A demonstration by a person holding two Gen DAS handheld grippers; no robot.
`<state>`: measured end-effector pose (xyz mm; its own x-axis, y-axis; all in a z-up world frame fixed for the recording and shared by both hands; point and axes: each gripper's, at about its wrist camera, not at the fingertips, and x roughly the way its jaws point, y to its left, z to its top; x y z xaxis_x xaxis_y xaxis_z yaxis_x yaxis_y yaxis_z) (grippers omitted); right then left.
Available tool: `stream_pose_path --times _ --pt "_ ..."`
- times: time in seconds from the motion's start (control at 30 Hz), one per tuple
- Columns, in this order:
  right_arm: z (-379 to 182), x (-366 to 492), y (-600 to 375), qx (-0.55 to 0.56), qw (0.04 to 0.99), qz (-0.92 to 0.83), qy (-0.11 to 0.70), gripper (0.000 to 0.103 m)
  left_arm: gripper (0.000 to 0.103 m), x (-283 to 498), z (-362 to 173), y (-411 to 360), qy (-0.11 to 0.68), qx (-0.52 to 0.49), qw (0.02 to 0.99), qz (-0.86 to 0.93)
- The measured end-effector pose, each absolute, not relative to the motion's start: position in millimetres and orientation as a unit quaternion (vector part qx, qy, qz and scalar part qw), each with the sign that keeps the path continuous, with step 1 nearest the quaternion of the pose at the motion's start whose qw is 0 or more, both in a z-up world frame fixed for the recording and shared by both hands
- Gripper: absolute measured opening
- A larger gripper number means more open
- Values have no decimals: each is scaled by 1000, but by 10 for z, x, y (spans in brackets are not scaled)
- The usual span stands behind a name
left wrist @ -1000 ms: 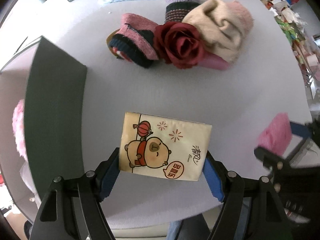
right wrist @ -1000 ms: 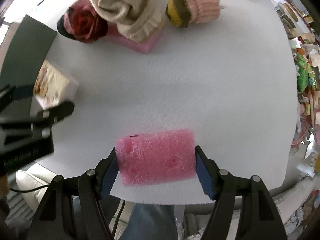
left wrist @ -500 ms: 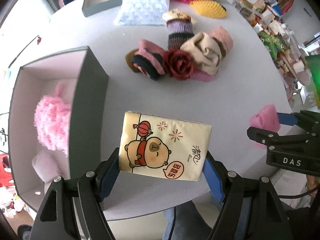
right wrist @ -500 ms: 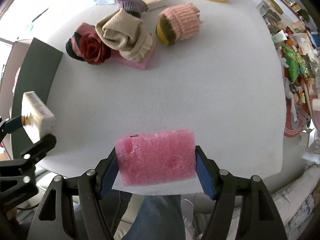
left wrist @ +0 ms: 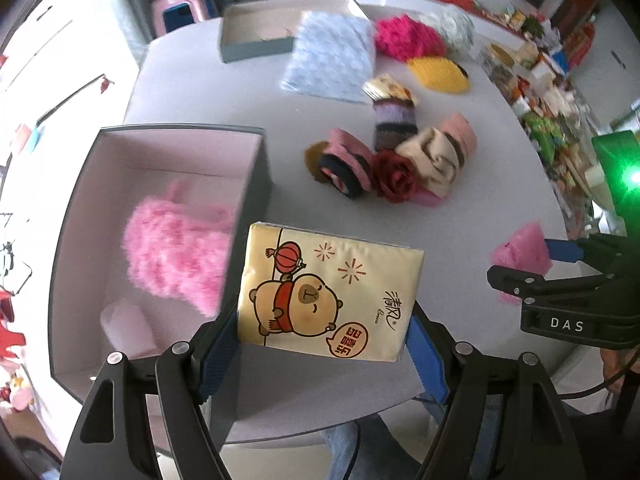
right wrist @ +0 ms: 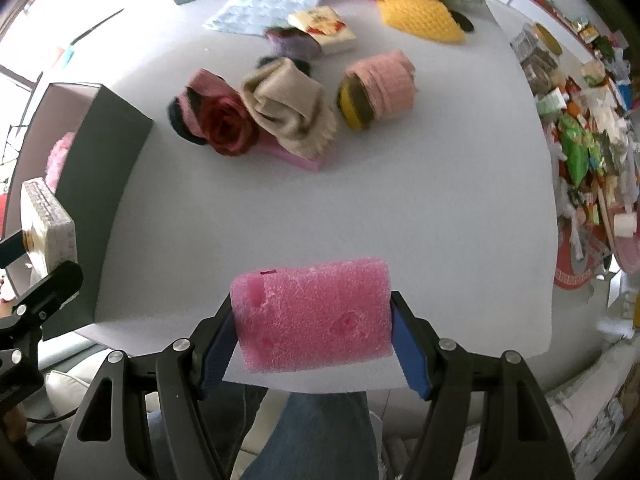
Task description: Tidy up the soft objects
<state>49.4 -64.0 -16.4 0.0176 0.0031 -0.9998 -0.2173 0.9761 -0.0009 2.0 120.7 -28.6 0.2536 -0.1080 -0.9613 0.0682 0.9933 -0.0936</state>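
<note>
Gripping tissue pack [left wrist: 328,294] beside box [left wrist: 262,168] rim.

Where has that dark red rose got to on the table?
The red rose lies mid-table in the sock pile, between the pink-and-navy rolled sock and the beige sock, right of the open grey box.

My left gripper [left wrist: 326,344] has black plastic arms with triangular cut-outs, silver round screws at the joints, and blue pads on its fingers [left wrist: 219,344]. My right gripper [right wrist: 312,334] has the same build. Seen from the left camera, its black body carries white letters "DAS", a green light and a thin black cable.
</note>
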Motion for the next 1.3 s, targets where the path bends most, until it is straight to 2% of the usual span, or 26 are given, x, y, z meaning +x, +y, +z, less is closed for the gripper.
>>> stream_pose_path --times 0.73,1.3 --pt "-121 470 135 -180 740 139 633 74 77 -301 -45 2225 552 -93 821 112" --pt "245 458 1412 -204 736 279 581 74 77 -566 -66 2780 542 -144 806 187"
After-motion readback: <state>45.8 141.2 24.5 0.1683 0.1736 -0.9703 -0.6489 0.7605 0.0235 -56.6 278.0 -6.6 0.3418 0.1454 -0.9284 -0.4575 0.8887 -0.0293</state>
